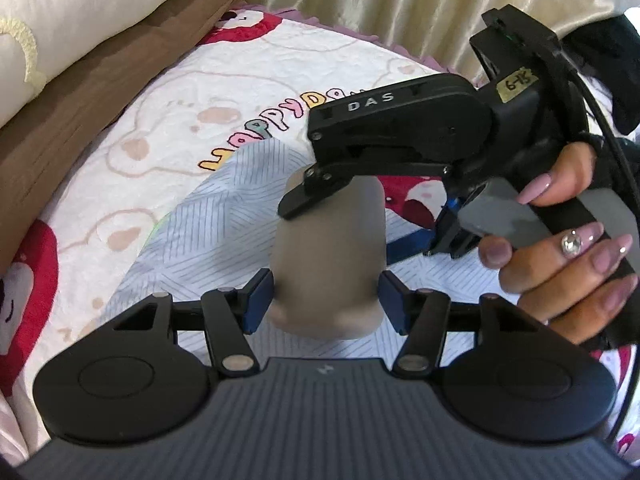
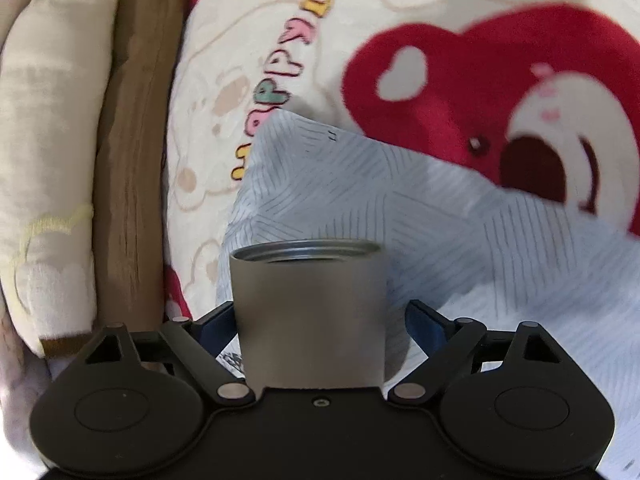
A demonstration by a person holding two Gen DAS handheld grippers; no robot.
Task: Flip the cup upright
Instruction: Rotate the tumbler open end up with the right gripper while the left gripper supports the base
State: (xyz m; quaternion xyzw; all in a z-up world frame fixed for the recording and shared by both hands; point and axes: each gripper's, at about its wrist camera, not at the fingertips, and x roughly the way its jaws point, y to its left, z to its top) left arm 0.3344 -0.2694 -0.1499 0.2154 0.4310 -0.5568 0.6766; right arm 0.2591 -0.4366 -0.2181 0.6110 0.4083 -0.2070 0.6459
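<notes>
A matte grey metal cup (image 1: 332, 256) is above the striped cloth (image 1: 192, 248). In the left wrist view my left gripper (image 1: 326, 298) has its blue pads on both sides of the cup's lower body, touching or nearly touching. My right gripper (image 1: 320, 200) comes in from the right and holds the cup's far end. In the right wrist view the cup (image 2: 310, 316) fills the space between the fingers of the right gripper (image 2: 320, 328), open rim (image 2: 306, 249) pointing away from the camera. The left pad touches it; a small gap shows at the right pad.
The pale striped cloth (image 2: 400, 216) lies on a cartoon quilt (image 2: 460, 92) with red bears and "HAPPY DAY" lettering. A brown and cream pillow (image 1: 80, 52) lies along the left. Beige curtains (image 1: 400, 0) hang behind. A hand with pink nails (image 1: 568, 260) holds the right gripper.
</notes>
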